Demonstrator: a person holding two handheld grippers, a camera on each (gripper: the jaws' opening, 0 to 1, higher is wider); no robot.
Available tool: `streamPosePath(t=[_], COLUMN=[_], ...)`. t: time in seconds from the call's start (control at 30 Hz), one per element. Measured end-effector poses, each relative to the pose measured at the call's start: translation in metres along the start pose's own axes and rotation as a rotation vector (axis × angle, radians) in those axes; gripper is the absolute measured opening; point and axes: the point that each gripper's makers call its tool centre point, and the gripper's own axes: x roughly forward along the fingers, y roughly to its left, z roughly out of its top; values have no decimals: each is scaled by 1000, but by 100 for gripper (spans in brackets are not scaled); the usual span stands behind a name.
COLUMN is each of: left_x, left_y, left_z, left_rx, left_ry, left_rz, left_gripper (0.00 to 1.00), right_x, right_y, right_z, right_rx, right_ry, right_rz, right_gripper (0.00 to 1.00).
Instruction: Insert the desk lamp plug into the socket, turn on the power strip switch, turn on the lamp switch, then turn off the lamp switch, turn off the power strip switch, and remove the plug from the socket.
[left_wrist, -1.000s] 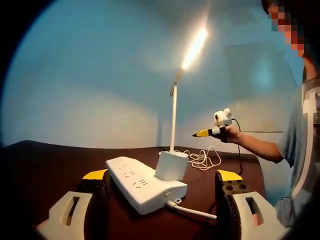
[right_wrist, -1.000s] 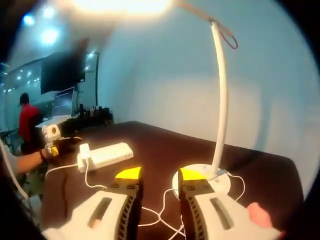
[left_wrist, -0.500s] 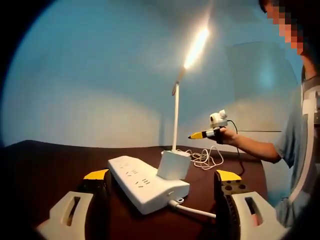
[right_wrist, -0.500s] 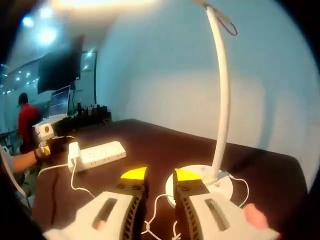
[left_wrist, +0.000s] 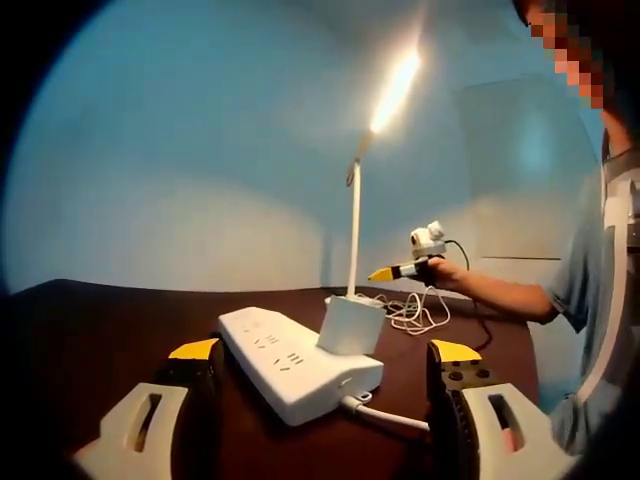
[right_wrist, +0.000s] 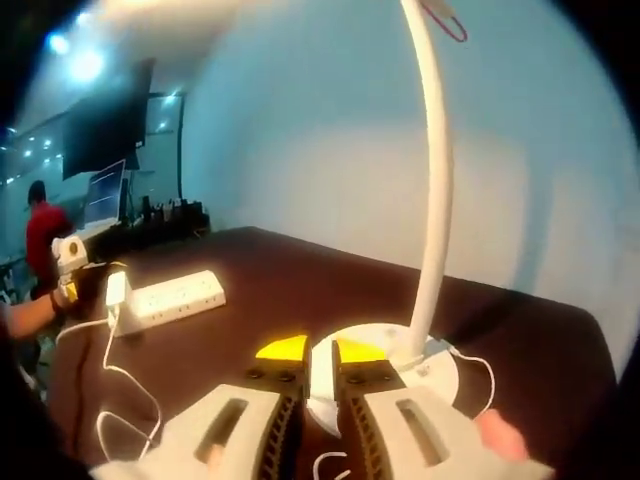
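The white power strip (left_wrist: 290, 365) lies on the dark table (left_wrist: 90, 330), with the lamp's white cube plug (left_wrist: 350, 325) seated in it. My left gripper (left_wrist: 325, 352) is open, its yellow-tipped jaws standing wide on either side of the strip's near end. Behind it, the lamp stem (left_wrist: 353, 235) rises to the lit head (left_wrist: 395, 90). My right gripper (right_wrist: 320, 350) hovers just above the round lamp base (right_wrist: 395, 355), jaws drawn together to a thin slit with nothing between them. From the left gripper view, the right gripper (left_wrist: 392, 271) appears as a closed yellow point beside the stem. The strip (right_wrist: 165, 295) sits far left.
White cable (left_wrist: 415, 315) lies coiled by the lamp base, and more cable (right_wrist: 110, 350) trails from the strip. The person's arm and body (left_wrist: 590, 290) fill the right side. A blue wall stands behind the table. Monitors (right_wrist: 110, 120) and a person in red (right_wrist: 40, 235) are far off.
My right gripper's jaws have narrowed from a wide gap to a slit as it came down closer to the lamp base. The left gripper has held still and open.
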Motion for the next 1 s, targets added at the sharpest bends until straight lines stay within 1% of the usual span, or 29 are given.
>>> streamPosePath(t=[0.17,0.23,0.43,0.53,0.6,0.63,0.73,0.83,1.0], left_x=[0,0,1,1,1,1,1,1,2], left_y=[1,1,1,1,1,1,2,2,1], left_z=[0,-1,-2,-3,-4,-4,-2,-2,-4], left_rx=[0,1,1,2,4,4,0,0,5], left_ry=[2,6,11,17,19,20,10,8,19], left_rz=[3,4,6,7,7,8,11,14,15], left_gripper=[79,79,79,79,79,78,78,78,78], right_x=[7,7,17,18,19,19,21,21,24], right_y=[-9,-9,-15,-15,-15,-15,-15,-13,-16], right_z=[-6,-10,-12,-18,-20,-21,-26,-27,-27], right_rx=[-1,-11,-5,-3,9,21,38,36,30], right_ry=[16,27,34,38,33,20,21,23,18], right_rz=[-16,-21,-24,-26,-29,-36,-30,-31,-43], right_gripper=[9,9,8,7,4,4,4,4,4])
